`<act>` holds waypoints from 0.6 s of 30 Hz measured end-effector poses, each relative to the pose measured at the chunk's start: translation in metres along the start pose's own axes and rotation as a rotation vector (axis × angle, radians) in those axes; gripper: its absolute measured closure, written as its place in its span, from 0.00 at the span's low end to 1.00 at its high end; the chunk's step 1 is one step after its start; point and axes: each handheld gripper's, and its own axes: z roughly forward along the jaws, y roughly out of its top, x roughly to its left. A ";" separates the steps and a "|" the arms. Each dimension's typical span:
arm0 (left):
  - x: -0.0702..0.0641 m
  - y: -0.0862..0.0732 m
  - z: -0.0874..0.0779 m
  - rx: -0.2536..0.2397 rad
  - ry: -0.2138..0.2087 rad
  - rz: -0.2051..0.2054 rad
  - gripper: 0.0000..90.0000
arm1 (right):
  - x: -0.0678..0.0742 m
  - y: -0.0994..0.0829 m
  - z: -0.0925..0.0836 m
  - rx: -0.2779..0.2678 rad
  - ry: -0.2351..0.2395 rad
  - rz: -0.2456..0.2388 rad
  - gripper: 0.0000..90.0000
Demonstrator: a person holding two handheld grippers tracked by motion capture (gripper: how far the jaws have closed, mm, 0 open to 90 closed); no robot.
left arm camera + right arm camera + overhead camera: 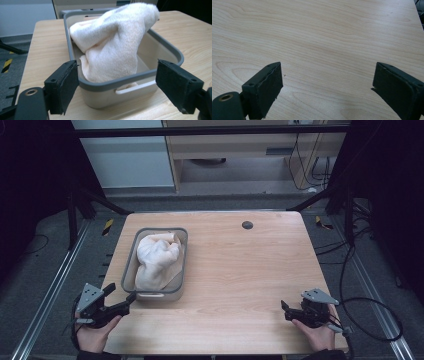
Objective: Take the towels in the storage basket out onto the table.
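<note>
A grey-rimmed plastic tub [128, 262] sits on the left part of the wooden table, with a crumpled white towel [156, 260] piled inside it. In the left gripper view the towel [117, 40] rises above the tub's rim [125, 78]. My left gripper [120, 295] is open at the table's front left corner, its tips just short of the tub's near end; its jaws stand wide either side of the tub's handle [136, 88]. My right gripper [286, 311] rests open near the front right edge, over bare wood [324, 50], holding nothing.
A small dark round disc [247, 225] lies near the table's far edge. Cables [370, 305] trail off the right side. Metal rails and dark frame posts flank the table.
</note>
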 end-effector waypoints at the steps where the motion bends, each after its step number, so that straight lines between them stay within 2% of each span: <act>1: 0.000 0.001 0.000 -0.001 0.001 -0.002 0.20 | 0.000 0.000 0.000 0.001 -0.002 -0.001 0.10; 8: 0.000 0.009 0.002 0.000 -0.002 0.006 0.19 | -0.001 0.000 0.000 -0.007 0.000 0.000 0.10; 10: -0.001 0.014 0.004 -0.003 -0.004 0.016 0.19 | 0.000 0.001 0.000 -0.006 0.002 0.012 0.10; 11: -0.001 0.018 0.005 -0.005 -0.007 0.020 0.19 | -0.001 0.000 0.000 -0.009 0.000 0.003 0.10; 18: -0.001 0.031 0.008 -0.020 -0.008 0.017 0.18 | 0.000 0.000 0.000 -0.006 -0.001 0.000 0.10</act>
